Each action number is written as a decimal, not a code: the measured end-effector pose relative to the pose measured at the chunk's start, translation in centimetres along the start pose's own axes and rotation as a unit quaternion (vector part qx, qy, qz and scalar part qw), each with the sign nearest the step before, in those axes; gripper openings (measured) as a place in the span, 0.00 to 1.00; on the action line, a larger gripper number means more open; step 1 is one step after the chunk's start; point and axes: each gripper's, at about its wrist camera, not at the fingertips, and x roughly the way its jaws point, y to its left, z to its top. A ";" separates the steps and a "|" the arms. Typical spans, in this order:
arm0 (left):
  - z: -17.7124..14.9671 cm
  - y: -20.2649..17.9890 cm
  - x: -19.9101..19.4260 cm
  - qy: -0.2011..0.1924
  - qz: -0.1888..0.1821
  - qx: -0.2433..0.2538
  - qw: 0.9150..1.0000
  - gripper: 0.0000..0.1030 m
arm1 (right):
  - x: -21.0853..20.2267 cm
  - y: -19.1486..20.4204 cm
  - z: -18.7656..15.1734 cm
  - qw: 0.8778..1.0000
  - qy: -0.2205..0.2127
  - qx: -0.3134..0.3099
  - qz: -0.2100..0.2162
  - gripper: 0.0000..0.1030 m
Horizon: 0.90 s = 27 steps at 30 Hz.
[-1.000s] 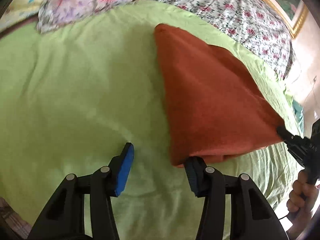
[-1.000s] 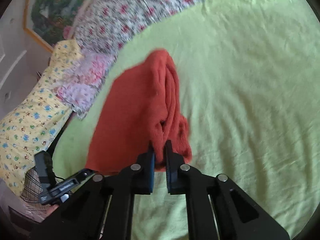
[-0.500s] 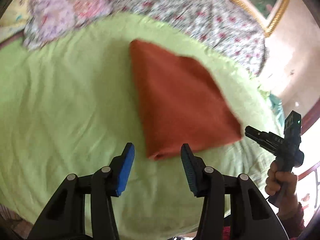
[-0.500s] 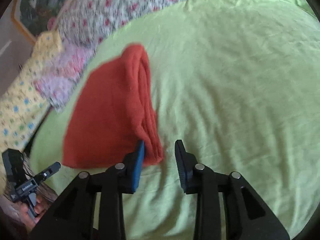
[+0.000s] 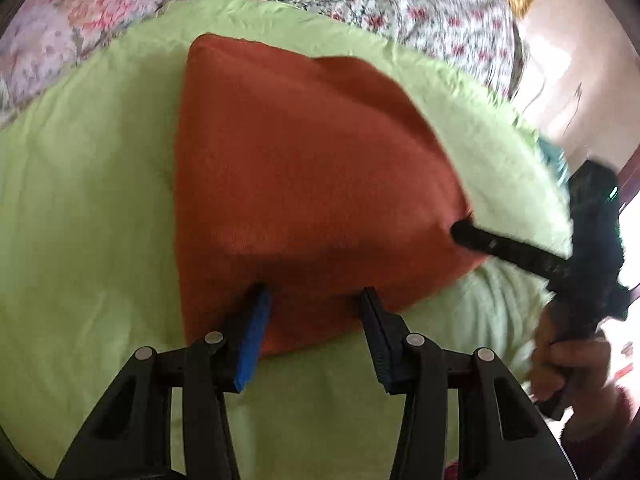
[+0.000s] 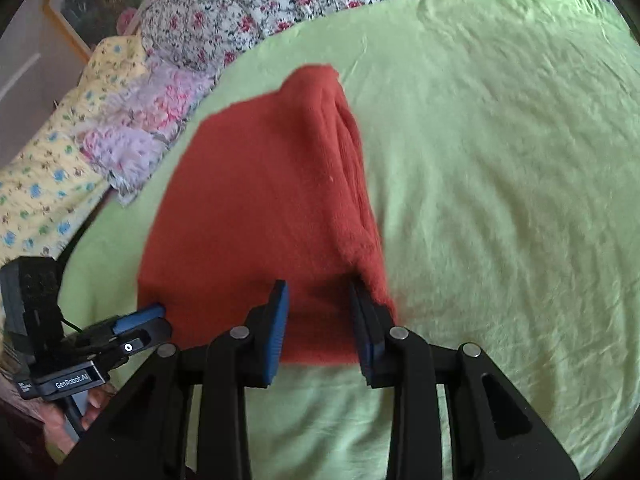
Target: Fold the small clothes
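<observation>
Rust-red folded cloth (image 5: pixel 304 184) lies flat on the green bedsheet (image 5: pixel 80 200), filling the middle of both wrist views. Nearest the left camera, the left gripper (image 5: pixel 312 304) stands wide open, its blue-padded fingers (image 5: pixel 252 332) resting over the cloth's near edge at 6 o'clock, nothing pinched between them. In the right view, the right gripper (image 6: pixel 320 312) is likewise spread wide across the near hem at 6 o'clock, its right finger against the thick stacked fold that runs toward 12 o'clock. The left gripper (image 6: pixel 132 324) shows at 8 o'clock there, touching the cloth's corner. Farther off, floral bedding (image 6: pixel 240 4) borders the sheet from 10 to 1 o'clock.
</observation>
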 end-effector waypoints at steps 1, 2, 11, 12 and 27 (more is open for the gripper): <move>-0.3 -0.6 -0.1 -0.001 0.015 0.011 1.000 0.45 | -0.1 -0.1 -0.1 1.000 -0.004 -0.003 0.000 0.31; -0.5 -1.0 0.0 0.000 0.026 0.018 1.000 0.45 | -0.2 -0.1 -0.2 1.000 -0.005 -0.005 0.000 0.31; -1.6 0.2 -1.5 0.000 0.006 0.006 1.000 0.46 | -1.5 -1.0 -1.2 1.000 -0.010 0.002 0.002 0.31; -1.7 0.1 -1.8 0.000 0.008 0.007 1.000 0.47 | -1.8 -1.2 -1.3 1.000 -0.010 0.009 0.006 0.31; 6.2 4.2 -5.5 -0.085 0.058 -0.047 0.994 0.73 | -4.4 3.4 4.6 0.995 -0.099 -0.011 0.024 0.64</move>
